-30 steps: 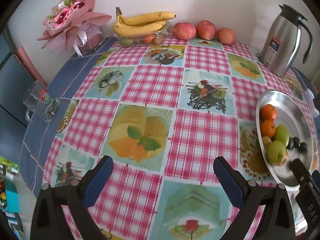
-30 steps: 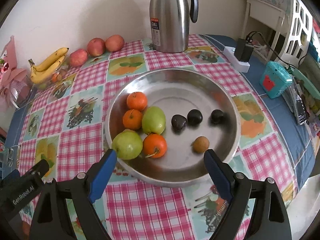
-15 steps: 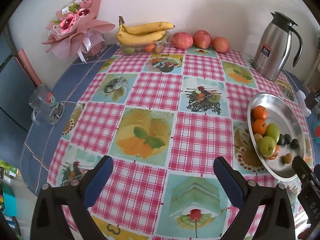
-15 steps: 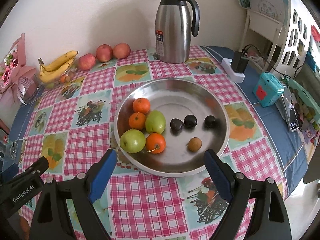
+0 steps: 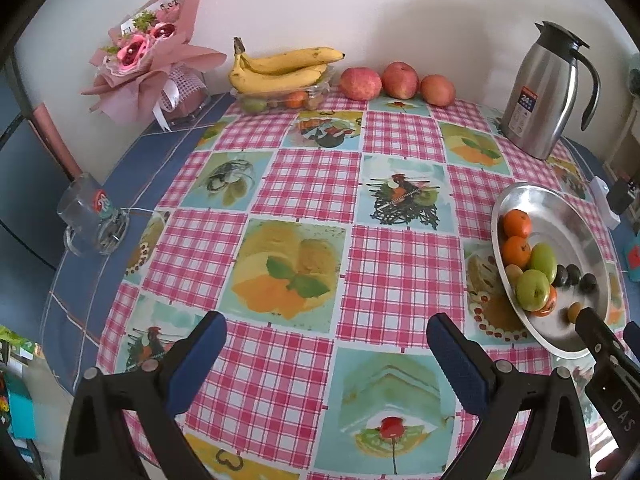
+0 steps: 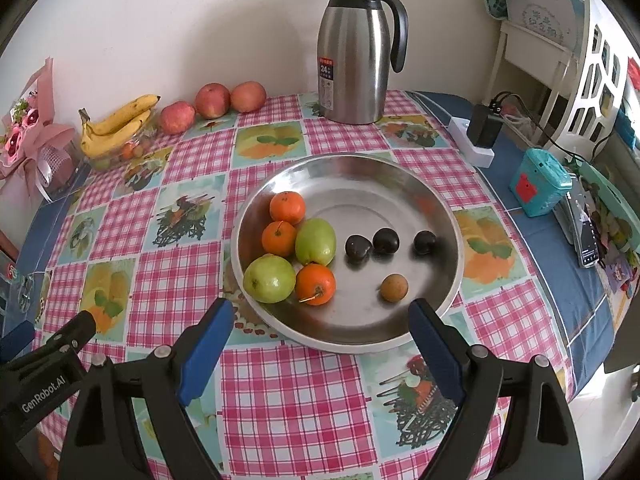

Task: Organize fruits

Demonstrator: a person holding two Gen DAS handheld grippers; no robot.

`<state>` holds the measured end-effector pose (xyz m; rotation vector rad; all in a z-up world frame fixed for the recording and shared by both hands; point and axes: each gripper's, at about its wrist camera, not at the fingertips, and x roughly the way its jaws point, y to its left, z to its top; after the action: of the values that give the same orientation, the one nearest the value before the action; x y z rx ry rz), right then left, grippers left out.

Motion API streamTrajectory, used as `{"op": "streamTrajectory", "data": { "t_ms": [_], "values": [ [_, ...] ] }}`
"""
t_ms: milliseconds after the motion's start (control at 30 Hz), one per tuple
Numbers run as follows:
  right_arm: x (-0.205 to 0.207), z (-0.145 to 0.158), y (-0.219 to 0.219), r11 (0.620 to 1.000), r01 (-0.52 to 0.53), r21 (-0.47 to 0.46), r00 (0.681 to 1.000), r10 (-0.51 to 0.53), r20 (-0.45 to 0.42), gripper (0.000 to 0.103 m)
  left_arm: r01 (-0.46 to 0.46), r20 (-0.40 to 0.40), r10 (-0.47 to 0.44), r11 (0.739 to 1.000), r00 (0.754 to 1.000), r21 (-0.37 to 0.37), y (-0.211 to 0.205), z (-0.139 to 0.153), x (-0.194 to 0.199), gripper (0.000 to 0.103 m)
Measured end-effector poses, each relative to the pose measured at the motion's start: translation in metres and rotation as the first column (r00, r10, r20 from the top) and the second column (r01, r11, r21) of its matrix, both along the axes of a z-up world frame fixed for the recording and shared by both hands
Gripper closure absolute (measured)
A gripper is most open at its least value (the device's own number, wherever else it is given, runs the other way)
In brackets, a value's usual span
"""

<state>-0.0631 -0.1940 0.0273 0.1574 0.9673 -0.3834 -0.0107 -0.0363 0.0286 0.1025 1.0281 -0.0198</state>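
A round steel plate [image 6: 360,176] [image 5: 584,236] on the checked tablecloth holds three oranges [image 6: 287,207], two green fruits [image 6: 315,241], three dark plums [image 6: 385,241] and a small brown fruit [image 6: 394,287]. My right gripper [image 6: 320,332] is open and empty above the plate's near rim. My left gripper [image 5: 326,344] is open and empty over the tablecloth, left of the plate. Bananas [image 5: 280,68] on a clear box and three red apples [image 5: 398,79] lie along the far wall.
A steel thermos jug [image 6: 354,52] [image 5: 544,88] stands behind the plate. A pink bouquet [image 5: 148,60] is at the far left, a glass mug [image 5: 90,220] near the left edge. A power strip [image 6: 474,140], teal box [image 6: 540,188] and clutter lie right.
Both grippers have pulled back and up from the table, so the plate and the fruit look smaller and more of the table shows. Both stay open and empty.
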Motion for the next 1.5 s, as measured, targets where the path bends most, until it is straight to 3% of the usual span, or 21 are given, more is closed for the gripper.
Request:
{"op": "streamTrajectory", "data": {
  "t_ms": [1500],
  "values": [
    [0.0071, -0.0075, 0.0013, 1.0, -0.026, 0.014, 1.0, 0.026, -0.013, 0.014, -0.013, -0.008, 0.013, 1.0, 1.0, -0.009, 0.0046, -0.001, 0.0053, 0.001]
  ]
}}
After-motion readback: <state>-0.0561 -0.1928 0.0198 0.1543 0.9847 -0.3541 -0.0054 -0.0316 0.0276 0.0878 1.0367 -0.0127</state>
